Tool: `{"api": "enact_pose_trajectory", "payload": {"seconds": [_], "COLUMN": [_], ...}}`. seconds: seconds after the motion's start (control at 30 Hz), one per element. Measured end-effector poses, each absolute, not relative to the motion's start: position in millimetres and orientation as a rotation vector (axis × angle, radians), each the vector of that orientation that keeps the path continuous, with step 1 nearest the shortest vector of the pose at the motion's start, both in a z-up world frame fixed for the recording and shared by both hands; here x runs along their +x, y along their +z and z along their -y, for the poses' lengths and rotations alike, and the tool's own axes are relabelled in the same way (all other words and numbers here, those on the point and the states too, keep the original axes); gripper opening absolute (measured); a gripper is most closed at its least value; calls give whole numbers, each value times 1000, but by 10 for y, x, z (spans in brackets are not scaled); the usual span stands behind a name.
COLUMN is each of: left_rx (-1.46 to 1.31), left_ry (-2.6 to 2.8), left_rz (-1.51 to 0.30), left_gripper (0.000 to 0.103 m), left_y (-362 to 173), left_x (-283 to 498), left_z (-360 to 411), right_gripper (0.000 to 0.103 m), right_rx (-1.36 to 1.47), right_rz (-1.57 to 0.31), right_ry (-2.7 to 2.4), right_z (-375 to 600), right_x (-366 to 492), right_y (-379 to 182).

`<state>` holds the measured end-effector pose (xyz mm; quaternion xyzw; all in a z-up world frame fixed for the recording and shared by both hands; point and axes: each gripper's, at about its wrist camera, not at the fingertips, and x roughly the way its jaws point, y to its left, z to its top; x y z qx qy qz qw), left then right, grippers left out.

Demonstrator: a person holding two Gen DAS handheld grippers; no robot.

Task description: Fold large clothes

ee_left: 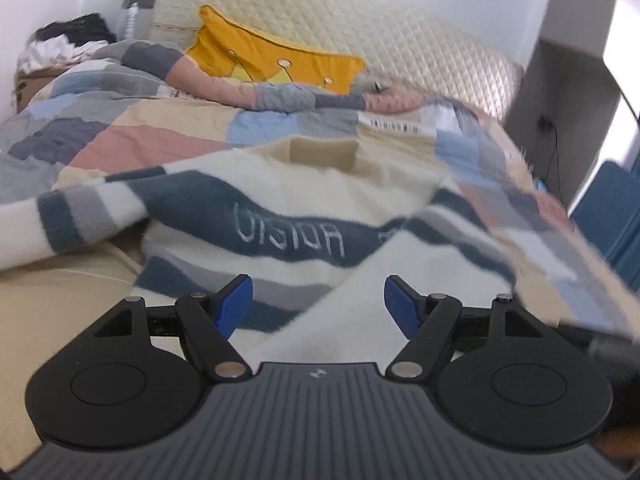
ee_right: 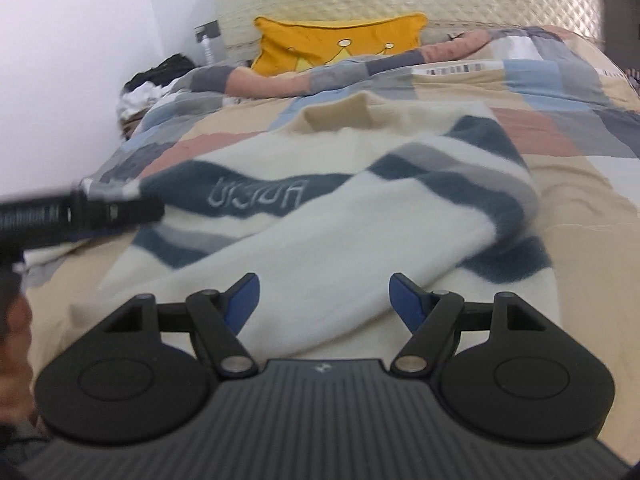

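Right wrist: striped sweater (ee_right: pixel 320 216) just ahead of released, empty hand-held gripper (ee_right: pixel 324 300).

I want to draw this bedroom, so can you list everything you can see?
striped sweater: one, cream with dark teal and grey bands, spread on the bed, one sleeve folded across its front.
patchwork quilt: one, pink, blue, grey and beige, covering the bed behind it.
crown cushion: one, yellow, against the headboard.
headboard: one, cream, quilted, at the far end.
pile of clothes: one, black and white, far left corner.
left tongs: black with blue pads, open, empty, over the sweater.
right tongs: same colours, open, empty, over the folded sleeve.
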<state>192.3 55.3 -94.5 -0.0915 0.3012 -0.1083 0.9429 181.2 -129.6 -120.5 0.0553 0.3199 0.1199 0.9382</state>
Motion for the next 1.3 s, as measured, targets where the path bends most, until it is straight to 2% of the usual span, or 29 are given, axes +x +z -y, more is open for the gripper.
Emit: {"api": "enact_pose_trajectory", "payload": {"seconds": [0.13, 0.2, 0.33, 0.5, 0.87, 1.1, 1.3], "left_rx": [-142, -119, -101, -51, -167, -289, -413], "left_ry": [-237, -237, -235, -213, -173, -127, -50], "left_rz": [-657, -679, -733, -804, -826, -743, -664], "left_gripper": [72, 68, 58, 51, 50, 50, 50], "left_y": [-1043, -1100, -1209, -1414, -1477, -1152, -659], "left_x": [2018, 2059, 2137, 2243, 2222, 1982, 1791], "left_z": [-429, -370, -301, -226, -373, -578, -1037], "right_gripper": [73, 69, 53, 52, 52, 52, 52], "right_rx": [175, 199, 181, 175, 221, 232, 233], "right_rz": [-639, -640, -673, -726, -728, -708, -698], "right_ry": [249, 252, 228, 212, 201, 208, 244], "right_z": [1363, 1367, 1341, 1318, 1311, 1299, 1299], "right_x": [1977, 2037, 2152, 2270, 2242, 2090, 1980], "right_y": [-1254, -1287, -1406, -1573, -1580, -1542, -1488]}}
